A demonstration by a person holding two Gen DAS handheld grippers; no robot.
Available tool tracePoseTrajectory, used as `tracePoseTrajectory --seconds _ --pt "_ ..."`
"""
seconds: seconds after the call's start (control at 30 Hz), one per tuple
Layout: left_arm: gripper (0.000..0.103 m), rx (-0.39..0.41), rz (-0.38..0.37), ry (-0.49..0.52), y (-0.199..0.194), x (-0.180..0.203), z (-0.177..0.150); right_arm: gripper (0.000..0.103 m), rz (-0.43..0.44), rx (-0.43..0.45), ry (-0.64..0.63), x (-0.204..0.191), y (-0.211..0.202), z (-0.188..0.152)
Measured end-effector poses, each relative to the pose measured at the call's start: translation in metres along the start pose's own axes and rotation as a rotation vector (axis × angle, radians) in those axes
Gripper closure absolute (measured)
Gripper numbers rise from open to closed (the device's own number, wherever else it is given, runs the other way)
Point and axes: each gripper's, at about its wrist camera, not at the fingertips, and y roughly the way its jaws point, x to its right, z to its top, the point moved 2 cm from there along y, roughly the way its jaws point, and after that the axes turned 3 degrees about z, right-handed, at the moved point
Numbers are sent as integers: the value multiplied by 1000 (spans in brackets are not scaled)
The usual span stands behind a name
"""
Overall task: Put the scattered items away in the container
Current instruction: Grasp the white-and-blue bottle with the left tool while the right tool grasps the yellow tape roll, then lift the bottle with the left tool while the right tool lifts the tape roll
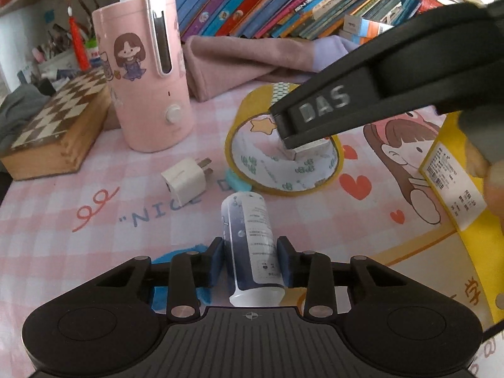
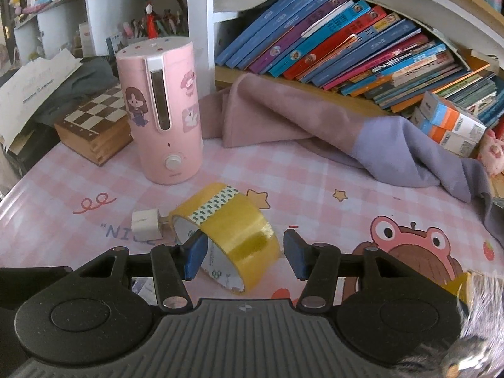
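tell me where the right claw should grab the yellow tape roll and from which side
Grip the tape roll across its band wall, one pad inside the hollow core, one outside, coming from above. It lies tilted with the open core facing the right claw, so the rim is exposed there.

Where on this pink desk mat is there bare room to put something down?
Bare mat lies between the yellow tape roll and the folded cloth, and front-left below the chessboard box. It is crowded in the middle, where the white plug adapter, small bottle and tape roll sit close together by the pink humidifier.
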Motion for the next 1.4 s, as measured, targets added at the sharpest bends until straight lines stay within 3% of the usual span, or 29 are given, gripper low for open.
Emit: tracePoseTrajectory --seconds 0.1,0.27,0.73,1.4 --pt "72 -9 -7 -13 -2 -2 0 58 -9 3 -20 -1 7 0" --pt "72 14 -22 -37 -16 -5 0 91 -9 16 -9 7 4 3" --pt "72 68 -53 -67 -55 -14 -7 95 -18 53 29 7 -34 -8" --pt "72 162 -110 -69 -144 -19 -41 95 -29 117 98 -6 -122 -57"
